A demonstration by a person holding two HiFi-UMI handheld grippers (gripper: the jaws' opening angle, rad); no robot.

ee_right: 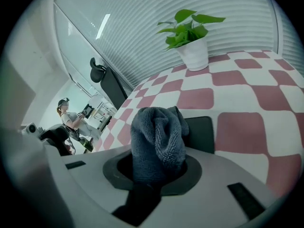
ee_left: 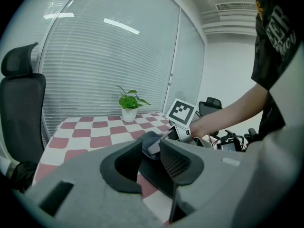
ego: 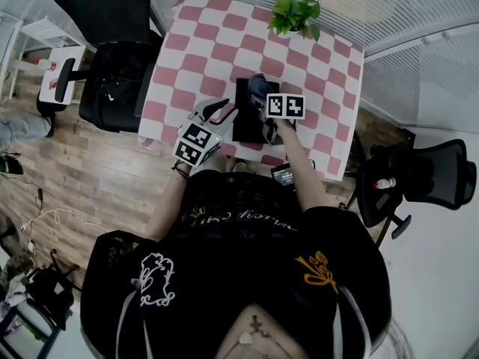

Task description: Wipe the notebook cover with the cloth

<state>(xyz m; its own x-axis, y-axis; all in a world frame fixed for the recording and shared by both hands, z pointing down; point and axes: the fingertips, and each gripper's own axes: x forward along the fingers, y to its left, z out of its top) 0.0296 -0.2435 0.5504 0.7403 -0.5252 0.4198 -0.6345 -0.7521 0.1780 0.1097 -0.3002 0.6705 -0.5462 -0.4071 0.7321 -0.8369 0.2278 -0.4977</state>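
Head view: a pink-and-white checked table point(ego: 198, 40) fills the upper middle of the frame, and both of the person's arms reach to its near side.
Notebook: the black notebook point(ego: 245, 128) lies flat on the table, near the centre of the frame and close to the lower edge of the checks.
Cloth: the grey-blue cloth point(ee_right: 159, 132) is bunched into an upright wad. In the head view it sits at the notebook's upper edge.
Right gripper: the right gripper point(ee_right: 154, 172) has its jaws clenched on the lower part of the cloth, and the wad stands out in front of them with the notebook's cover behind.
Left gripper: the left gripper point(ee_left: 151, 161) has its jaws spread with nothing between them, and the dark cover shows through the gap. It sits at the notebook's left edge; contact cannot be told.
Plant: the plant point(ego: 296, 12), in a white pot, stands at the table's top edge, well apart from the notebook.
Chairs: one black office chair point(ego: 112, 73) stands left of the table, and a second chair point(ego: 423, 174) stands at the right.
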